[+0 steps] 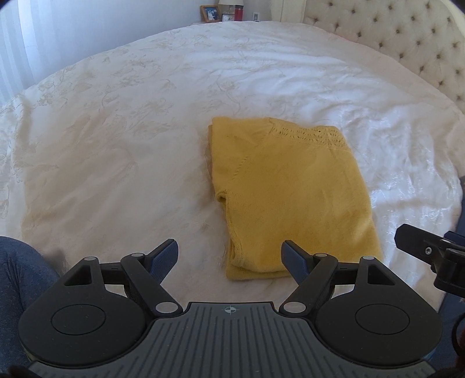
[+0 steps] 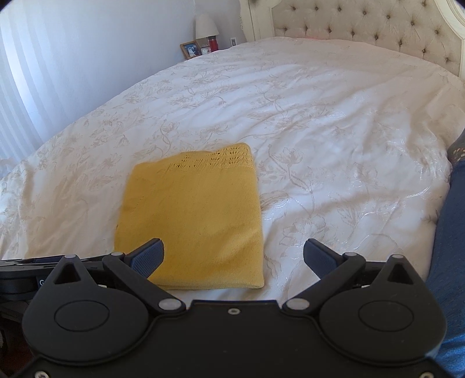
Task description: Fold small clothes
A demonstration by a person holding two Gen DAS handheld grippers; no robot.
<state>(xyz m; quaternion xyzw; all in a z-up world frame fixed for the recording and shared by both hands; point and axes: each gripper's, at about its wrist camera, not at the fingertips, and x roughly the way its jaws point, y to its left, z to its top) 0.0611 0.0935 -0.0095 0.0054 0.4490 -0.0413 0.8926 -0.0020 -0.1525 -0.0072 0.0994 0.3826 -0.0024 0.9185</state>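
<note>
A yellow knitted garment [image 1: 290, 192] lies folded into a neat rectangle on the white bedspread [image 1: 116, 145], with an openwork band along its far edge. It also shows in the right wrist view [image 2: 194, 221]. My left gripper [image 1: 231, 256] is open and empty, held above the bed just before the garment's near edge. My right gripper [image 2: 234, 256] is open and empty too, near the garment's near right corner. Part of the right gripper [image 1: 430, 250] shows at the right of the left wrist view.
A tufted cream headboard [image 2: 363, 26] stands at the far right. A nightstand behind the bed holds a picture frame [image 2: 190, 49], a lamp [image 2: 206, 27] and a red bottle [image 2: 213, 43]. The person's blue-clad legs [image 2: 453, 232] are by the bed's near edge.
</note>
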